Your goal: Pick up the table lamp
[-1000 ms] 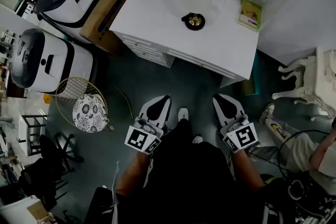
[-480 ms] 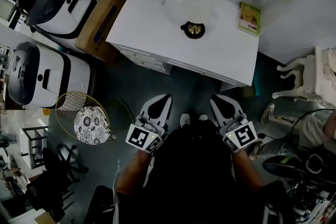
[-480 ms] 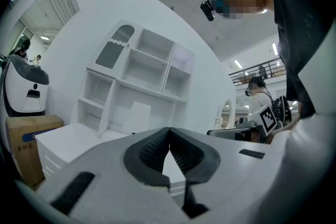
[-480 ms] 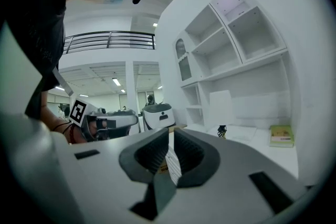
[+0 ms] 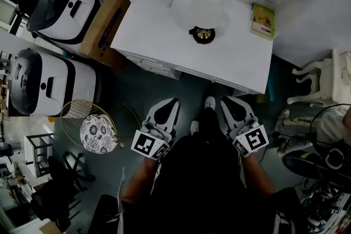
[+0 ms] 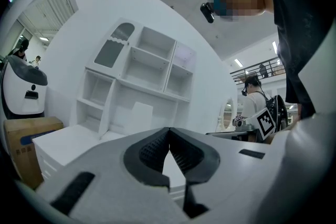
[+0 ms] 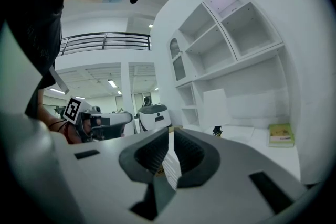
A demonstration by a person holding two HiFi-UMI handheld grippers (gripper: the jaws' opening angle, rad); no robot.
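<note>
On the white desk (image 5: 159, 24), near its back edge, the table lamp (image 5: 207, 7) is seen standing upright, its white shade above a dark round base; a green book (image 5: 262, 12) lies to its right, well apart. Below the desk's front edge, over the dark floor (image 5: 192, 90), both tools are held side by side, well short of the lamp, and nothing is touched by either. The left gripper (image 5: 166, 109) is closed, its pads (image 6: 152, 152) met at the tips with only a wedge-shaped gap behind them, and nothing is held; the right gripper (image 5: 235, 108) is drawn in to a thin slit, likewise empty. A cardboard box (image 5: 104, 22) is set against the desk's left side.
</note>
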